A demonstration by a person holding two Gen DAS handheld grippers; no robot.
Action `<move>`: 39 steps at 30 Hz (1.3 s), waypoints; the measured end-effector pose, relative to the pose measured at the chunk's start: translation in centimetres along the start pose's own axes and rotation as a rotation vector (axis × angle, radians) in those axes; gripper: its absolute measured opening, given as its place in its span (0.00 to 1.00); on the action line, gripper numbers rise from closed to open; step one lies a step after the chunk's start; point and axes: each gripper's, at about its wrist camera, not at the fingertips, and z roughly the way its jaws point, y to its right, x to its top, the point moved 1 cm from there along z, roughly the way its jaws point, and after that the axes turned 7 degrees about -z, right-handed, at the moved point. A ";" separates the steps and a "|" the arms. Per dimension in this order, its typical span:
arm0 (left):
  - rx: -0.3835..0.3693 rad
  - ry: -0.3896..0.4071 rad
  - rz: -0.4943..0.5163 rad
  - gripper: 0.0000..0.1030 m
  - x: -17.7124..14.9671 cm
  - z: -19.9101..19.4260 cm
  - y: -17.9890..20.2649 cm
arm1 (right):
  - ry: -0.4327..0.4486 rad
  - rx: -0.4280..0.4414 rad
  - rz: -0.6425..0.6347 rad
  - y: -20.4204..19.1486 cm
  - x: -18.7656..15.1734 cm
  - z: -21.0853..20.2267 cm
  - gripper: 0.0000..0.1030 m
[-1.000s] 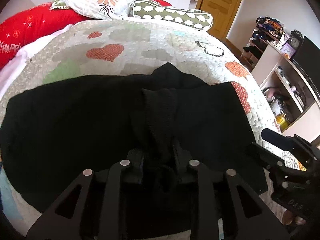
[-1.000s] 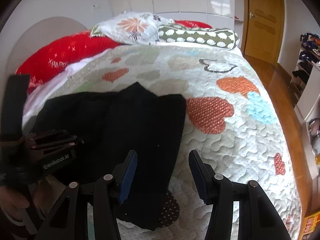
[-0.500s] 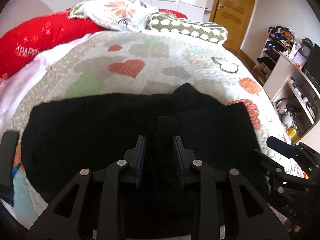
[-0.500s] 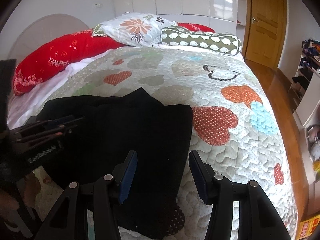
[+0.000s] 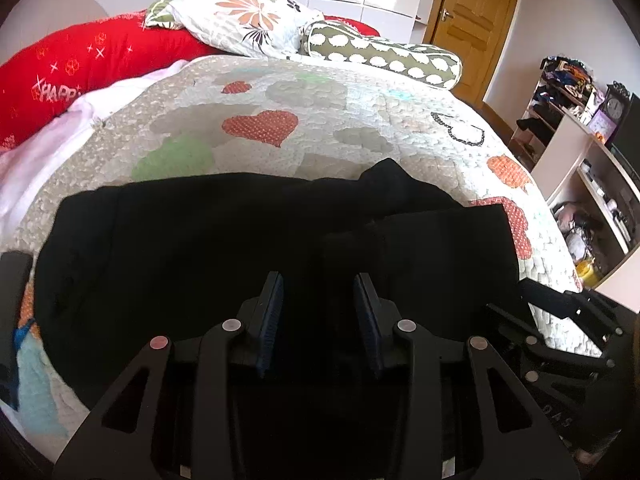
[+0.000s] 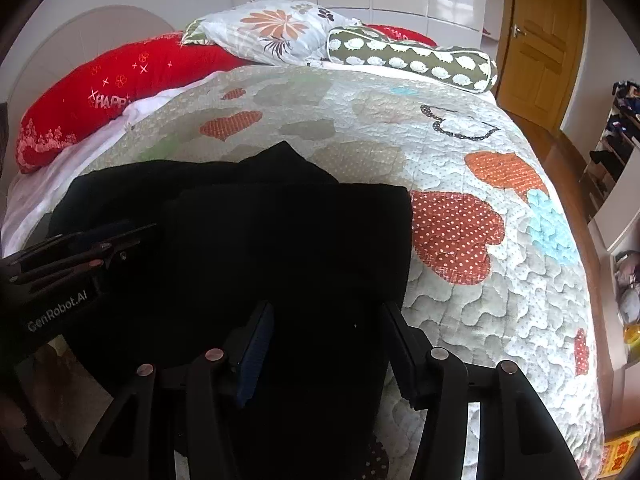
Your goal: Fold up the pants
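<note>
Black pants [image 5: 224, 248] lie folded on the heart-patterned quilt [image 5: 320, 112], with the folded-over layer on the right [image 6: 296, 240]. My left gripper [image 5: 319, 280] hovers over the middle of the pants with its jaws opening. Its blue pads [image 5: 272, 304] stand apart and press on nothing. My right gripper [image 6: 328, 312] is open above the right near part of the pants, close to their right edge. Each gripper shows in the other's view: the right one [image 5: 560, 312] at the right edge, the left one [image 6: 100, 248] at the left.
Pillows line the head of the bed: a red one [image 6: 112, 80], a floral one [image 6: 272, 32] and a green bolster [image 6: 412, 60]. A wooden door [image 6: 540, 40] and cluttered shelves [image 5: 568, 92] stand to the right. The quilt's right half [image 6: 500, 208] is bare.
The left gripper let go of the raised fold of black fabric and its jaws parted; the fabric now lies flat. The right gripper shifted left, further over the pants.
</note>
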 end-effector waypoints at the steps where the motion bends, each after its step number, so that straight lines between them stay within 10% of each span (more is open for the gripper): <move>1: 0.000 0.006 0.004 0.35 0.0 -0.3 0.0 | 0.006 0.006 0.003 -0.1 0.1 -0.3 0.52; 12: 0.027 0.030 -0.030 0.37 0.0 -3.3 -3.1 | 0.034 0.044 -0.061 -3.8 1.6 -0.9 0.52; 15: 0.030 0.043 -0.062 0.57 -0.1 -4.3 -4.9 | -0.023 0.067 -0.079 -5.2 1.4 1.5 0.52; 29: 0.041 0.048 -0.239 0.57 -1.0 -6.4 -12.3 | 0.031 0.067 -0.084 -5.3 4.6 0.0 0.51; 39: 0.035 0.033 -0.430 0.60 -2.8 -7.9 -16.2 | 0.074 0.237 -0.091 -7.6 7.1 0.7 0.53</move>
